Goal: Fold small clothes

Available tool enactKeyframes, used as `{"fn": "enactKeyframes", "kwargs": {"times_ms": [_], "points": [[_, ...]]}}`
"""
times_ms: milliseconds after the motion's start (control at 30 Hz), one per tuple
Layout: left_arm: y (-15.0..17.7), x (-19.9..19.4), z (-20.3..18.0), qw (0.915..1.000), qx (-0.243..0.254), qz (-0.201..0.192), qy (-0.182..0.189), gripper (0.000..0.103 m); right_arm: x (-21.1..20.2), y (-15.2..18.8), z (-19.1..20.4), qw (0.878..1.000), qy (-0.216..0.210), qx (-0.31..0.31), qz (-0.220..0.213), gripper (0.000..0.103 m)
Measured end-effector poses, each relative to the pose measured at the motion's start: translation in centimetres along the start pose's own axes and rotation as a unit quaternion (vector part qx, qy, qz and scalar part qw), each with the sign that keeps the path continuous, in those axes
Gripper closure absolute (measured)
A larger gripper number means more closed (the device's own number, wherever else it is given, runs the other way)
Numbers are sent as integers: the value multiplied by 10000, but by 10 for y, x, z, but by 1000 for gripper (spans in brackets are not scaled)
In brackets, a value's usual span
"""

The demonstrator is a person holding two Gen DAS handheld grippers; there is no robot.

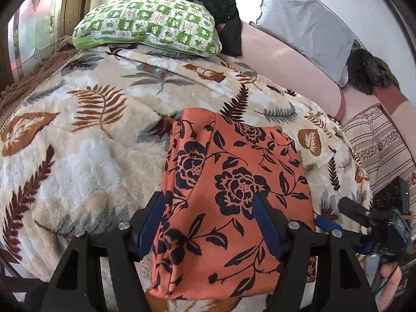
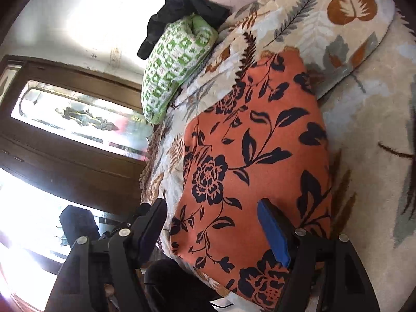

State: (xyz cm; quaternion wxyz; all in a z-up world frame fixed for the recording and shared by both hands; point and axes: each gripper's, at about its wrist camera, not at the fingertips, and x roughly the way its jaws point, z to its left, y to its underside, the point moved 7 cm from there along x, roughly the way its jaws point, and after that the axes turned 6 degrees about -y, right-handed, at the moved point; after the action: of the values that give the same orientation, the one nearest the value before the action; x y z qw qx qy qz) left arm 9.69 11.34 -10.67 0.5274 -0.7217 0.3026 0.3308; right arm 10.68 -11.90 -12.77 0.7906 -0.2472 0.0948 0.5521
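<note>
An orange garment (image 1: 234,197) printed with dark flowers lies folded on a leaf-patterned fleece blanket (image 1: 85,150). In the left wrist view my left gripper (image 1: 208,197) hovers over the garment's near part, its blue-padded fingers (image 1: 265,223) spread wide and not pressing on the cloth. The right wrist view shows the same garment (image 2: 260,156) under my right gripper (image 2: 212,204), also open, one finger over the cloth and the other past its edge. The right gripper (image 1: 335,215) shows too at the garment's right edge in the left wrist view, with a person's hand (image 1: 390,278) behind it.
A green checked pillow (image 1: 148,26) with black clothing (image 1: 215,7) draped on it lies at the far end. A grey pillow (image 1: 306,26) leans on a pink cushioned back (image 1: 286,72). A wooden door with patterned glass (image 2: 78,114) stands beside the bed.
</note>
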Motion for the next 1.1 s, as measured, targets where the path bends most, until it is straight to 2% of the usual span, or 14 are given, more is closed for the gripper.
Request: {"fn": "enactKeyframes", "kwargs": {"times_ms": [133, 233, 367, 400, 433, 467, 600, 667, 733, 800, 900, 1000, 1067, 1100], "points": [[17, 55, 13, 9923, 498, 448, -1044, 30, -27, -10, -41, 9971, 265, 636, -317, 16], [25, 58, 27, 9956, 180, 413, -818, 25, -24, -12, -61, 9938, 53, 1077, -259, 16], [25, 60, 28, 9952, 327, 347, -856, 23, 9, -2, -65, 9933, -27, 1123, 256, 17], [24, 61, 29, 9951, 320, 341, -866, 23, 15, -1, -63, 9953, 96, 912, 295, 23], [25, 62, 31, 9952, 293, 340, -866, 23, 18, -1, -57, 9970, 164, 685, 334, 49], [25, 62, 31, 9956, 271, 346, -829, 22, 19, 0, -54, 9972, 345, 537, 383, 63], [27, 61, 32, 9963, 247, 325, -759, 20, 21, 3, -42, 9935, 1058, -135, 409, 66], [26, 62, 33, 9964, 245, 323, -740, 19, 26, 5, -52, 9890, 1379, -214, 483, 61], [26, 61, 33, 9967, 252, 308, -708, 19, 21, 1, -53, 9920, 1185, 52, 429, 41], [27, 61, 33, 9970, 237, 278, -685, 19, 9, -8, -46, 9957, 881, 183, 214, 28], [26, 61, 33, 9971, 236, 259, -672, 18, -5, -28, -46, 9974, 584, 376, -170, 25], [26, 62, 34, 9975, 236, 261, -612, 18, 4, -46, -73, 9929, 258, 1117, -305, 24], [26, 62, 35, 9976, 240, 258, -590, 18, 27, -47, -84, 9896, 29, 1434, 97, 37], [26, 62, 36, 9977, 235, 255, -576, 18, 32, -47, -79, 9924, 316, 1177, 184, 64]]}}
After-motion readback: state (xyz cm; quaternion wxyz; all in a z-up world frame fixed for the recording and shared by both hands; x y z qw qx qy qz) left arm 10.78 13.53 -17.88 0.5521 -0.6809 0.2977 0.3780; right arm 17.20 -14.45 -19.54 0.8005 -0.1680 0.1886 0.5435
